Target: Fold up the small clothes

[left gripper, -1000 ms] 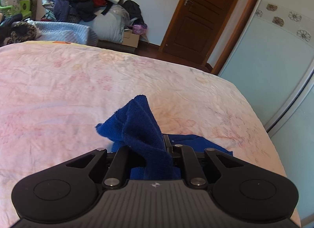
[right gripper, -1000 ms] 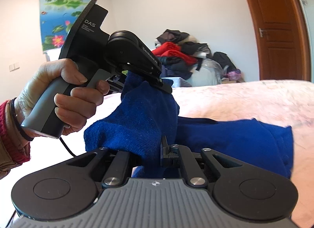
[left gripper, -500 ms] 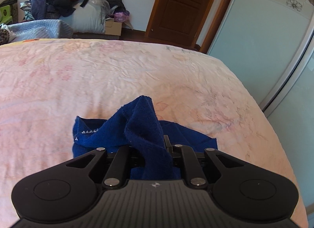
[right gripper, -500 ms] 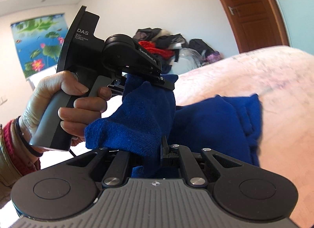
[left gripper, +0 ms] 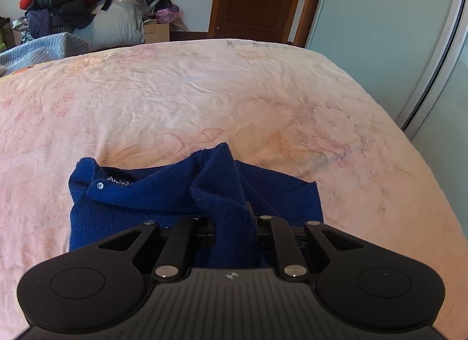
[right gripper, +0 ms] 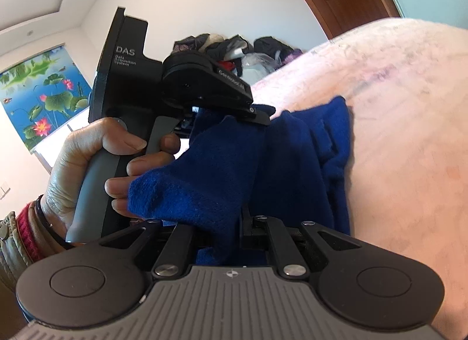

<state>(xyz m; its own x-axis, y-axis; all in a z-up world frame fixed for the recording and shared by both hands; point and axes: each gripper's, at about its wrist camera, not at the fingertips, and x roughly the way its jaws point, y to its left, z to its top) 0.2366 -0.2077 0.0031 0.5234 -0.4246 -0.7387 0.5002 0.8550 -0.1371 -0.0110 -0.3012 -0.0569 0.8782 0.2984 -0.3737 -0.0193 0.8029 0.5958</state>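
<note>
On the pink floral bedsheet (left gripper: 234, 91) lies the blue knit garment (left gripper: 131, 202), partly lifted. The left gripper (left gripper: 231, 223) and right gripper (right gripper: 231, 223) each pinch its near edge; lower both evenly, keeping corners aligned before letting go.

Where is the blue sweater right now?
The blue sweater lies low in the left wrist view on the pink bedsheet, one edge pinched up by the left gripper and right gripper.
</note>
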